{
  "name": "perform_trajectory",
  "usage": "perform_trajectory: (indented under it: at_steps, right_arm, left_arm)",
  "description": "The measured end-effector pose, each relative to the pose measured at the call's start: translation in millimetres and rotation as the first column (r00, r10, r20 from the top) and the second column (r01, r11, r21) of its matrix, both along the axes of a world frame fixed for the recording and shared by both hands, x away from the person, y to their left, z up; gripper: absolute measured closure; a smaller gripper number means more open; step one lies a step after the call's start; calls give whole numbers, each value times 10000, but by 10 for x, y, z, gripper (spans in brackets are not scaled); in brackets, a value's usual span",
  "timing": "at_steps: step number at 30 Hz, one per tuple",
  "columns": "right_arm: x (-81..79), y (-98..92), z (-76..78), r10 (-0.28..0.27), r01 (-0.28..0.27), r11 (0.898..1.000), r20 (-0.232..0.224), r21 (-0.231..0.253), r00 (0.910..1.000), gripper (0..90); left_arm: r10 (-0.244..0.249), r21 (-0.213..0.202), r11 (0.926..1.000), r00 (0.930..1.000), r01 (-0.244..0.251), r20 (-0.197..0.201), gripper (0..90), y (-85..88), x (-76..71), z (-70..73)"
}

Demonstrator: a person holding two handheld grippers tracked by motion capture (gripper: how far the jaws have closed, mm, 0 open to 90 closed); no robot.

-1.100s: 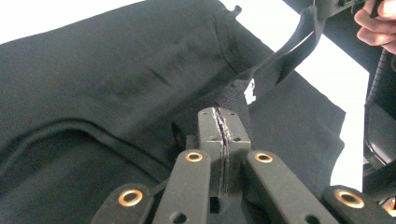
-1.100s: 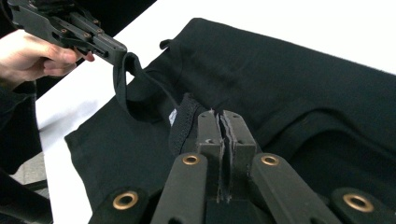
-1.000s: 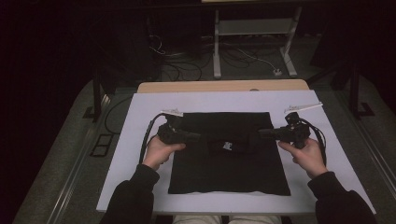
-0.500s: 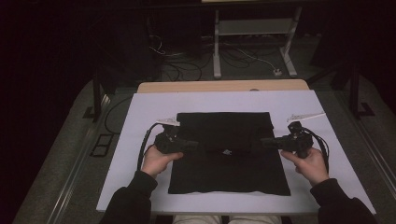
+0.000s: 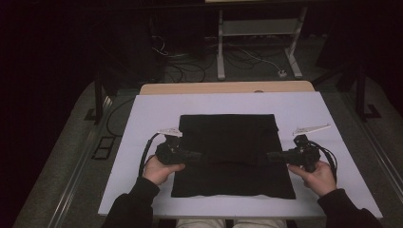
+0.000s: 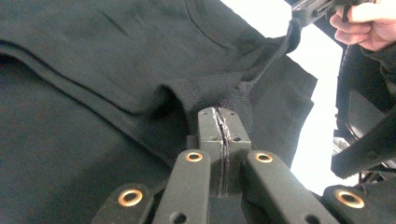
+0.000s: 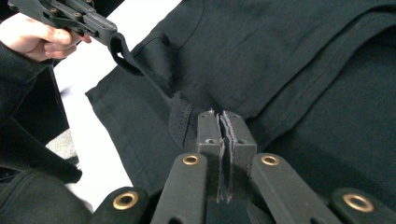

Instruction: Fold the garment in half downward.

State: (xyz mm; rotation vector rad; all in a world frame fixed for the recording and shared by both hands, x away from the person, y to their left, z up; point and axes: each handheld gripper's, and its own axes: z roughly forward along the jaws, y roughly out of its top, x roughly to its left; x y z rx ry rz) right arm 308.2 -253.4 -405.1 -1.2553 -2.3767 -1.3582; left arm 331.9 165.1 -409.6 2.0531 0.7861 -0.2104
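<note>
Black garment [image 5: 233, 156] is lying spread on the white board [image 5: 142, 114], filling its middle, near hem toward six o'clock. Both grippers are pinching a raised fold that is running nine to three across the cloth. Left gripper [image 5: 192, 155] is sitting at the garment's nine o'clock edge, jaws pressed together on a ribbed bit of fabric, seen plainly in its own view [image 6: 223, 122]. Right gripper [image 5: 274, 156] is mirroring it at the three o'clock edge, jaws likewise clamped tight on cloth [image 7: 223, 125]. A taut strip of fabric [image 6: 261, 65] is stretching between the two grips. Judging progress: the far part of the garment is looking folded over already, the doubled layers showing as stepped edges in the gripper views; the fold in hand is only partly carried toward six o'clock, so laying it flat, releasing and any further folds are remaining. Surroundings: wooden table edge [image 5: 228, 87] at twelve o'clock beyond the board, a metal stand [image 5: 259, 33] and loose cables [image 5: 190, 61] on the floor behind it. Nothing is lying on the board in the fold's path; the person's own hands [image 5: 161, 170] are staying outside the cloth's edges.
</note>
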Motion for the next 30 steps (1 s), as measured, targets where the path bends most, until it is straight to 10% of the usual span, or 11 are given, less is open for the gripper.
perform_trajectory:
  at_steps: [30]
  right_arm:
    - [-388,26,-100,660,-670,9976,-455,-202,9968,858]
  left_arm:
    - [-822,482,9954,9964,831,-207,879,20,-322,-85]
